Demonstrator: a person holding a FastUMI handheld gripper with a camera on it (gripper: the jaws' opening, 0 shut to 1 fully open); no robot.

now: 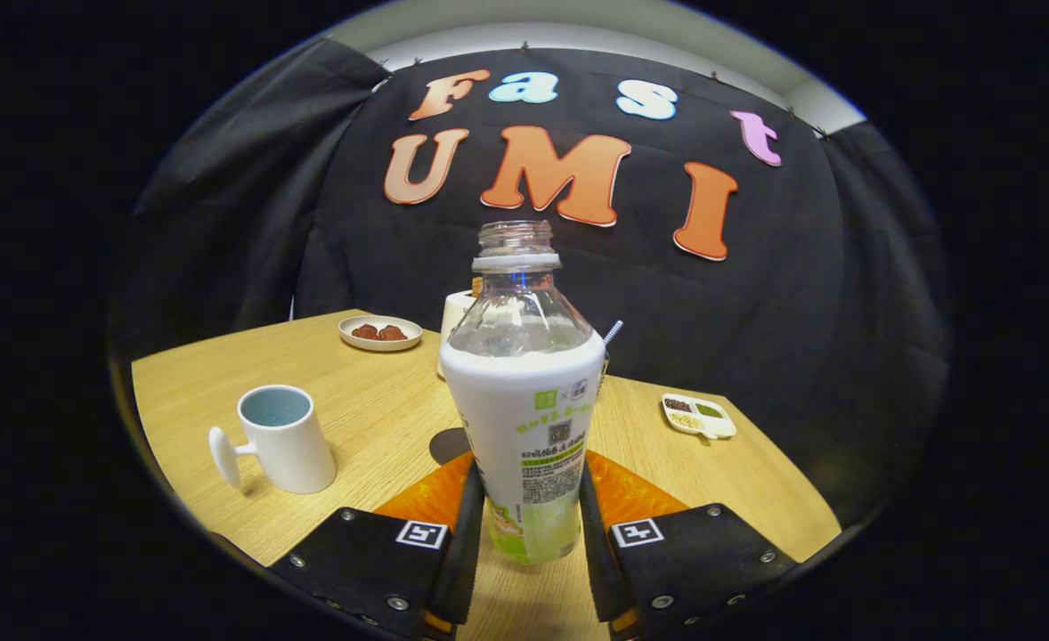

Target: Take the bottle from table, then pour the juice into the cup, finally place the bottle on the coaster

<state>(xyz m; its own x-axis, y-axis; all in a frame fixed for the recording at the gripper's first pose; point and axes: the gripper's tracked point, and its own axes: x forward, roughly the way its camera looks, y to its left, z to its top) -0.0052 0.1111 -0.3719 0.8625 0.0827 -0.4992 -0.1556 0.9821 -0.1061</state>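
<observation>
I see the gripper [524,525] with its two black fingers [467,534] at each side of the bottle [524,392], and both fingers press against the lower part of its label, so the tongs are clamped on the bottle. The bottle stands upright between the fingers. It has no cap; the neck is open and clear, and the upper part looks transparent. The white and green label covers the body down to the place where the fingers hold it.

Under the bottle and just behind the fingertips there is an orange coaster [631,494], which shows on both sides of the bottle. I cannot tell if the bottom of the bottle touches the coaster or the table [373,427], because the fingers hide this part.

To the left of the left finger, a little ahead, stands a white cup [280,436] with its handle turned to the left; its inside looks blue-grey. Far beyond the fingers on the left is a small plate [380,332] with two reddish-brown pieces. To the right, beyond the right finger, lies a white divided dish [699,416] with small grains. Directly behind the bottle I see a white container [453,320], partly hidden, and a striped straw [613,332].
</observation>
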